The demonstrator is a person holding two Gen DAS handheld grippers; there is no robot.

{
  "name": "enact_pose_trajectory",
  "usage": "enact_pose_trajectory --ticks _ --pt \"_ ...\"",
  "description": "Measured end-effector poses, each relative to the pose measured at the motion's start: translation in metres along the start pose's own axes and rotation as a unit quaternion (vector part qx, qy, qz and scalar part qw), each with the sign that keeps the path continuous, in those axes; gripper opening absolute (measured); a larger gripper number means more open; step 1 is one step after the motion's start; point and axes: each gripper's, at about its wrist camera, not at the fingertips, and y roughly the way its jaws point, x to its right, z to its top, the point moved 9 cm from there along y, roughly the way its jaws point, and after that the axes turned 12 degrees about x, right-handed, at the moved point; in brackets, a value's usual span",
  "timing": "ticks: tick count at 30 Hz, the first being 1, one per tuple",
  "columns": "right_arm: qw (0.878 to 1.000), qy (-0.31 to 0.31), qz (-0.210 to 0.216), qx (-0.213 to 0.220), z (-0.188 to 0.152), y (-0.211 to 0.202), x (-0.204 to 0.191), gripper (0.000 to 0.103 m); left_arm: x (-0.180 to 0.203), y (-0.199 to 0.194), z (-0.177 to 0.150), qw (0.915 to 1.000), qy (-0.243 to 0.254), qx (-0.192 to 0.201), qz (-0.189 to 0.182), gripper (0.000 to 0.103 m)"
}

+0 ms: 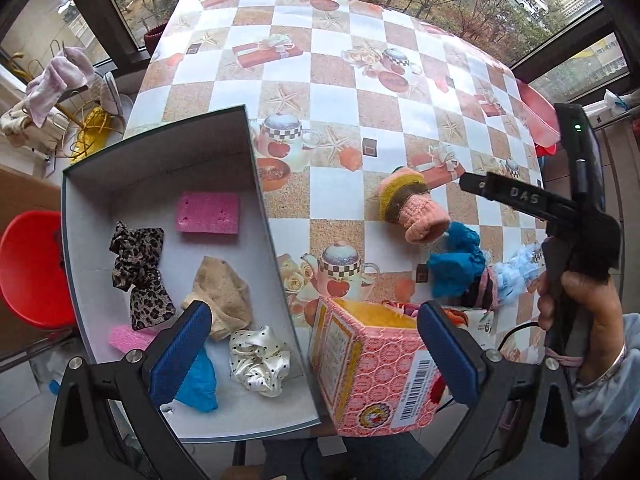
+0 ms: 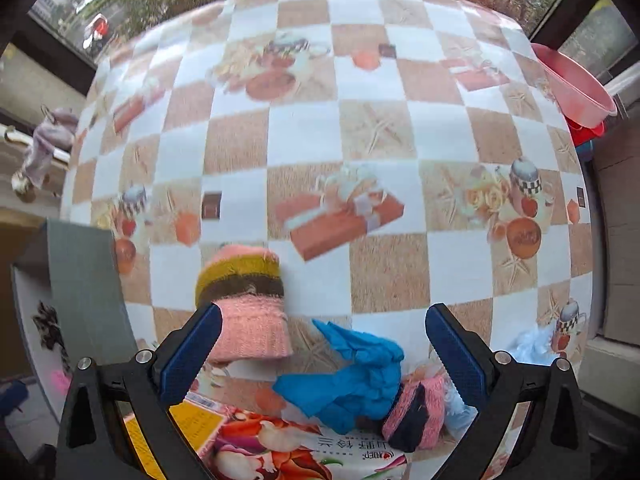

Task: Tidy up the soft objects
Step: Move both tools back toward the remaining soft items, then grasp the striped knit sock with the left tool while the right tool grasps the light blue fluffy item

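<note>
I am holding both grippers, left gripper (image 1: 314,354) and right gripper (image 2: 324,354), wide apart, gripping nothing. My right finger (image 2: 456,354) is hiding part of the striped sock (image 2: 416,414) at 5 o'clock.

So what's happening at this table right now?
A person holds a gripper in each hand, sorting soft things into a grey box. The box already holds a pink sponge, a leopard scrunchie, a beige cloth and a polka-dot scrunchie. The left gripper and right gripper are both open and empty. A striped knit sock and a blue glove lie on the table, not yet picked up.
</note>
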Motion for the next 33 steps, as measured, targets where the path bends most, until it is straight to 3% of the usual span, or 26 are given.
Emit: enact_pose_trajectory --ticks 3,8,13,16,21,24,33 --pt "0.999 0.034 0.011 0.015 0.008 -0.021 0.027 0.103 0.022 0.006 0.011 1.0 0.007 -0.003 0.0 0.103" --pt "0.991 0.13 -0.011 -0.013 -0.023 -0.029 0.106 0.103 0.065 0.028 0.028 0.9996 0.008 -0.025 -0.007 0.103" --pt "0.953 0.295 -0.028 -0.068 -0.084 -0.019 0.189 0.103 0.098 0.077 0.034 0.997 -0.007 -0.076 -0.002 0.103" --pt "0.935 0.343 -0.025 -0.086 -0.108 -0.011 0.208 0.103 0.109 0.105 0.036 0.9952 -0.016 -0.094 0.021 0.103" --pt "0.926 0.365 -0.003 -0.095 -0.111 0.005 0.201 0.103 0.107 0.144 0.038 0.9908 -0.041 -0.114 0.061 0.103" --pt "0.927 0.361 0.005 -0.1 -0.106 0.018 0.19 0.103 0.101 0.164 0.036 0.9874 -0.049 -0.127 0.081 0.103" --pt "0.952 0.283 -0.002 -0.119 -0.103 0.035 0.165 0.103 0.084 0.191 0.023 0.9788 -0.086 -0.156 0.101 0.103"
